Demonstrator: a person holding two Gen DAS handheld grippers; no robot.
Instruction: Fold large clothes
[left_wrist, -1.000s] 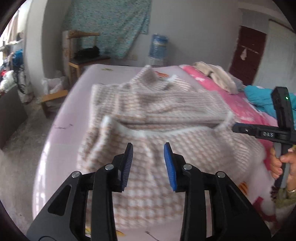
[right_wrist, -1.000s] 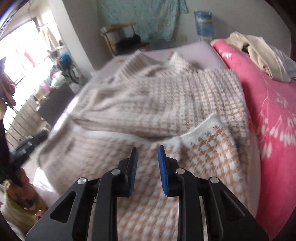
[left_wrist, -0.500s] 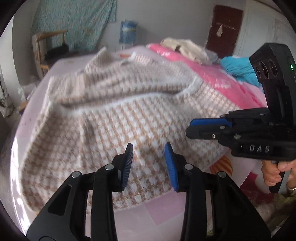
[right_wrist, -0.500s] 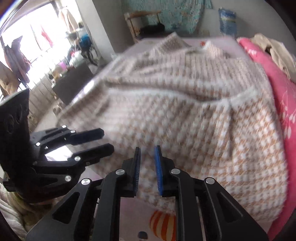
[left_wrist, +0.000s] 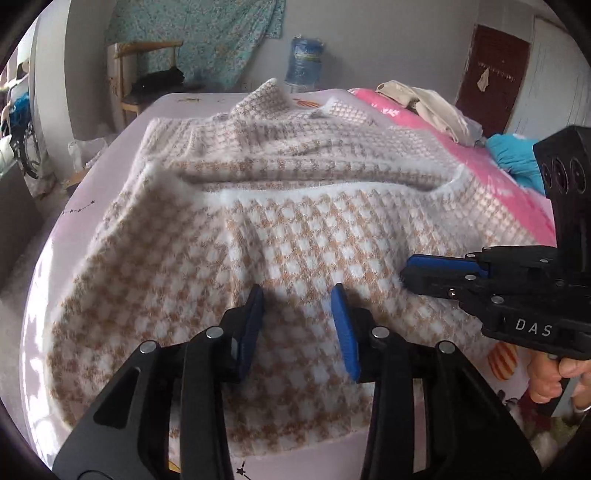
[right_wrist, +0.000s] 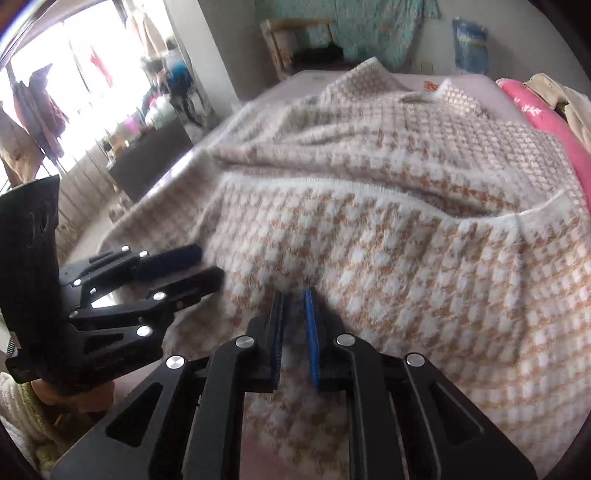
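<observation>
Left gripper (left_wrist: 297, 314) first, seen from its own wrist camera: jaws standing apart over the near part of the houndstooth sweater (left_wrist: 280, 206), nothing between the pads yet. That sweater lies spread on the lilac bed sheet (left_wrist: 110, 147), already doubled over once, its white ribbed edge running from nine o'clock across to three. At three o'clock my right gripper (left_wrist: 410, 271) comes in sideways, its tips pressed into the knit.

Trouble I can see coming: this fuzzy knit is thick and doubled, so my left jaws may grab only the top layer and peel it off the one below. They could also bite the sheet along with the hem at six o'clock and drag the bedding up with the fold.

As for containers, a big blue water jug (left_wrist: 304, 61) stands at twelve o'clock against the far wall; I can't tell how full it is.

Now the right wrist view. Right gripper (right_wrist: 295, 295) has its pads almost together; whether a pinch of knit sits between them I can't tell, the tips are blurred. Sweater (right_wrist: 406, 221) fills everything from twelve round to four. My left gripper (right_wrist: 199, 264) shows at nine o'clock, fingers parted at the sweater's edge.

Risk here: a thin pinch of loose fuzz could slip out mid-lift. With both tools so near each other, the far sides may sag and skew the fold.
</observation>
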